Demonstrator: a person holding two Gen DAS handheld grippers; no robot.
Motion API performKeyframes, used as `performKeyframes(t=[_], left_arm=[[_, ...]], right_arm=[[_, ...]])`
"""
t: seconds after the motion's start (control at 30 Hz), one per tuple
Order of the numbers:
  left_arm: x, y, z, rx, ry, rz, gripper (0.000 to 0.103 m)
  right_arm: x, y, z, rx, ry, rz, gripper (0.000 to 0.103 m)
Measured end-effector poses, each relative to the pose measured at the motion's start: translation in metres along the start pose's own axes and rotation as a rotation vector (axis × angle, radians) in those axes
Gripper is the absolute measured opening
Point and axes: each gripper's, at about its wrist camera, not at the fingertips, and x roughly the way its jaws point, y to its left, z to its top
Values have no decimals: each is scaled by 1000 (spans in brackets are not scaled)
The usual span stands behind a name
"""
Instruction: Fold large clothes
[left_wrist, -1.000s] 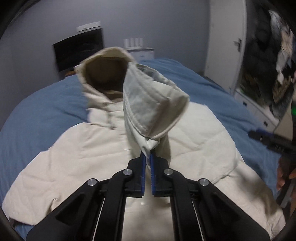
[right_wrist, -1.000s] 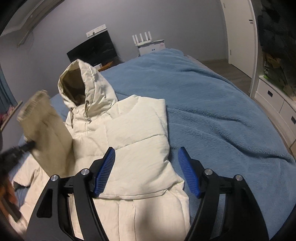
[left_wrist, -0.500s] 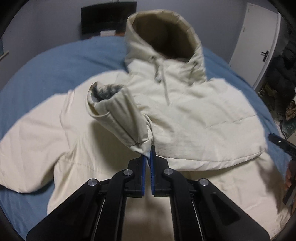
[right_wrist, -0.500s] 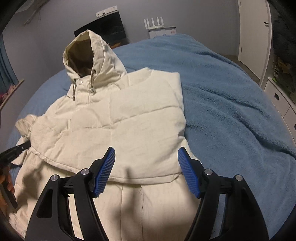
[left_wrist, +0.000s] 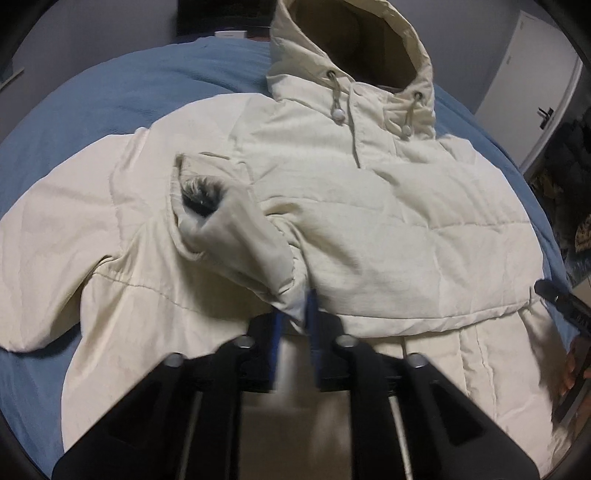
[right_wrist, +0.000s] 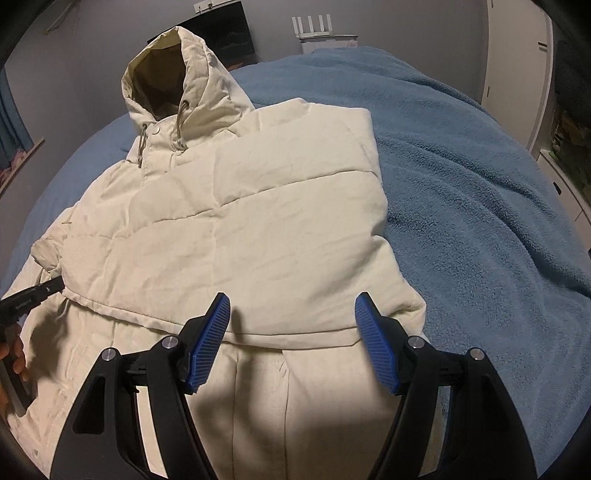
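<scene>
A cream hooded padded jacket (left_wrist: 369, 221) lies front-up on the blue bed (left_wrist: 129, 81), its hood (left_wrist: 351, 37) at the far end. Its right sleeve lies folded across the chest (right_wrist: 240, 229). The left sleeve's cuff (left_wrist: 229, 229) is doubled back onto the body. My left gripper (left_wrist: 294, 325) sits low at that cuff; its jaws are opening, with the cuff's edge loose between them. In the right wrist view the left gripper's tip (right_wrist: 48, 288) shows at the jacket's left side. My right gripper (right_wrist: 291, 332) hovers open over the jacket's lower front, holding nothing.
The blue blanket (right_wrist: 461, 184) spreads wide to the jacket's right. A white router (right_wrist: 325, 33) and a dark screen (right_wrist: 229, 33) stand beyond the bed's far end. A white door (left_wrist: 532, 74) and drawers (right_wrist: 565, 177) line the right wall. A hand (right_wrist: 14, 354) holds the left gripper.
The left gripper came down with the sleeve cuff and laid it on the jacket's body, and its jaws have parted. The right gripper sank closer to the jacket, still open.
</scene>
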Motion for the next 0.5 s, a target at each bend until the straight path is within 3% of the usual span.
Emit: performKeyframes(t=[0.03,0.07,0.1,0.23,0.33,0.5], left_arm=[[-3,2,0,-15,-5,40,59],[-10,7,-1,-39,-30,88,87],[-17,12,-1,-64,-67,93,90],[-38,22,5,-120,-130,14,90],[-35,5,7,-47,-146,0,90],[0,-24,10,78,-81,1,83]], right_arm=[[-1,0,0,0,-4,2,67],[-4,0,1,3,-12,9,67],[-6,0,1,4,-20,13,67],[-11,3,2,11,-50,23,70],[-10,8,3,5,-65,52,76],[5,20,2,-26,-49,52,81]])
